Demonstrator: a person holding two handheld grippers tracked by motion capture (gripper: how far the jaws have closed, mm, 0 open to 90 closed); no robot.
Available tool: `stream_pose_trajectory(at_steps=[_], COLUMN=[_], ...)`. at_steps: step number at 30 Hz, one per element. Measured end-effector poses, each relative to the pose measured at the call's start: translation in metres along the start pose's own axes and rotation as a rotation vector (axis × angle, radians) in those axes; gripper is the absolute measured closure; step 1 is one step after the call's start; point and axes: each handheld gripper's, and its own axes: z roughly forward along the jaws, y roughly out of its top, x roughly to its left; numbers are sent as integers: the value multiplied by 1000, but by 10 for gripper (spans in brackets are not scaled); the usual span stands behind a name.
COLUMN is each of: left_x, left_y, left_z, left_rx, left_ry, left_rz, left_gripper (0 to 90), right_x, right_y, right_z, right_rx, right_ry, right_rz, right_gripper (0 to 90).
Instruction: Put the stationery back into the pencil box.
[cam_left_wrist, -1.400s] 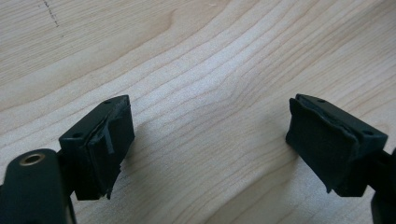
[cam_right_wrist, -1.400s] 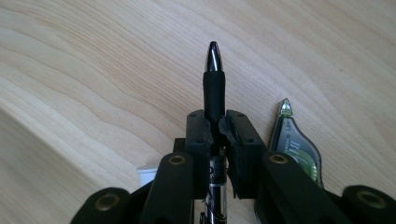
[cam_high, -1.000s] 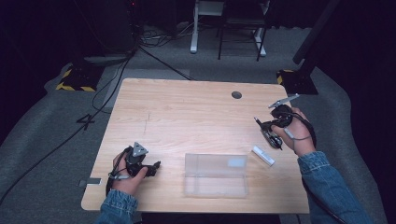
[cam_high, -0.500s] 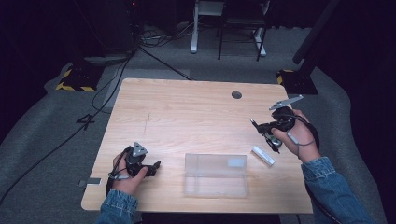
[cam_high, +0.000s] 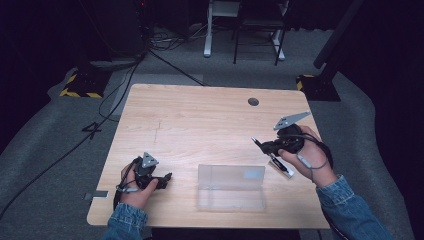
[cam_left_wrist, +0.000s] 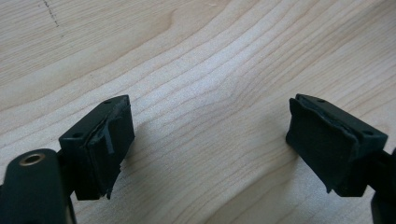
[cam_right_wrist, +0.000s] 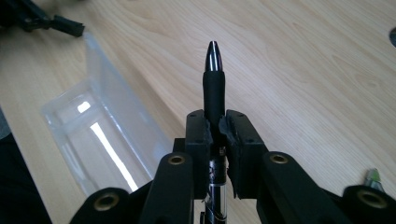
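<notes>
At the left, the left hand-held gripper (cam_high: 162, 178) rests on the bench (cam_high: 200, 120), its jaws wide apart with nothing between them; the left gripper view shows bare wood grain between the pads (cam_left_wrist: 112, 140). In the middle, near the front edge, lies a clear plastic case (cam_high: 231, 187), open and empty as far as I can tell. At the right, the right hand-held gripper (cam_high: 260, 144) is clamped tight on a black pen (cam_right_wrist: 214, 84) and hovers above the bench just right of the case. A small white thing (cam_high: 281, 166) lies beneath that hand. The step in hand looks like carrying the pen to the case; next it must be brought over the tray, lowered and let go. The right gripper view shows the pen's glossy tip and the grip on its barrel, which the high view leaves too small to read.
</notes>
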Motion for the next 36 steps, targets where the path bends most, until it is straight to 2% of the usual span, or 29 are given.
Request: stream_pose_trajectory(at_steps=[7,21,29,36], left_x=[0,0,0,0], left_y=[0,0,0,0], left_z=[0,0,0,0], left_rx=[0,0,0,0], left_ry=[0,0,0,0], left_rz=[0,0,0,0], left_gripper=[149,149,149,149], right_x=[29,60,68,73], right_y=[4,4,4,-1], right_z=[12,30,40,57], right_rx=[27,65,70,89], right_ry=[56,126,151,188], right_rz=[-66,-139,-170,-188], right_gripper=[801,801,800,800])
